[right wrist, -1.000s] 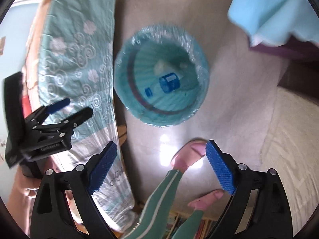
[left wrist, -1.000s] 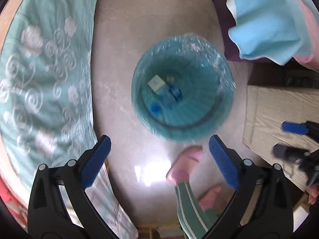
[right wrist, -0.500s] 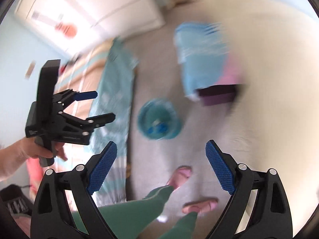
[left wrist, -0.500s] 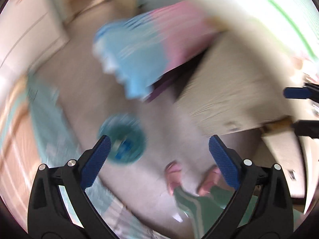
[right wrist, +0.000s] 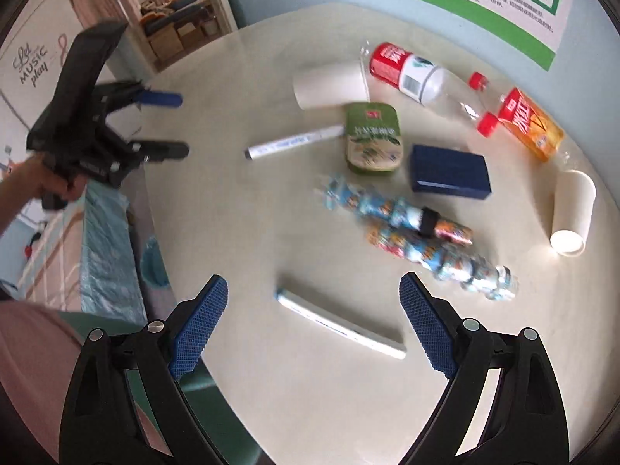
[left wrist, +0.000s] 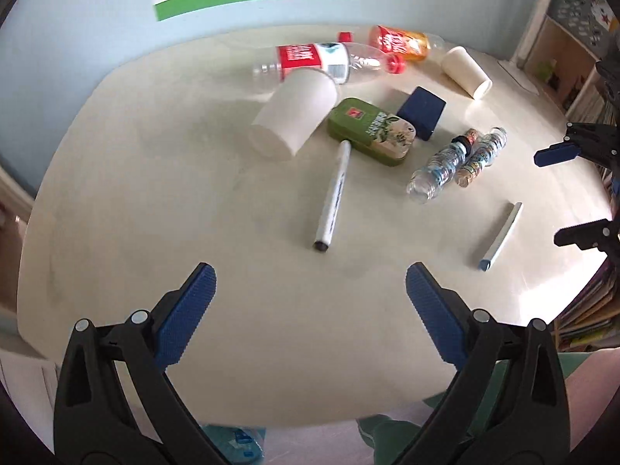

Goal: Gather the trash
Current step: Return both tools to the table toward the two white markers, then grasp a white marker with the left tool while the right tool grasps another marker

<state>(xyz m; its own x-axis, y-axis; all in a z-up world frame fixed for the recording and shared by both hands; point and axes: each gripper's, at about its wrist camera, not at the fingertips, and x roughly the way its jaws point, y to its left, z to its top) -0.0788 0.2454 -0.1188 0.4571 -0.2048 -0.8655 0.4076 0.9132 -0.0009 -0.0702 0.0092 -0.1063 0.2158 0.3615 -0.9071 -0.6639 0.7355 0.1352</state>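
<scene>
The trash lies scattered on the round table (left wrist: pixel 116 201): a clear bottle (left wrist: pixel 329 62) and an orange-label bottle (left wrist: pixel 403 44) at the far side, two paper cups (left wrist: pixel 294 114) (left wrist: pixel 467 71), and a pair of small bottles (left wrist: pixel 457 161) to the right. A green tin (left wrist: pixel 370 130), a blue box (left wrist: pixel 422 112), a marker (left wrist: pixel 333 197) and a second pen (left wrist: pixel 502 234) lie among them.

Your left gripper (left wrist: pixel 308 302) and right gripper (right wrist: pixel 314 317) both hang spread wide and empty over the near edge. Pick one piece, probably the small bottles nearest your right gripper. Straddle a bottle across its width, not its length, and close gently since thin plastic buckles.

Only the right wrist view shows the bin's rim (right wrist: pixel 151 263) beside the table's left edge, and your hand (right wrist: pixel 42 184) holding the left gripper.
</scene>
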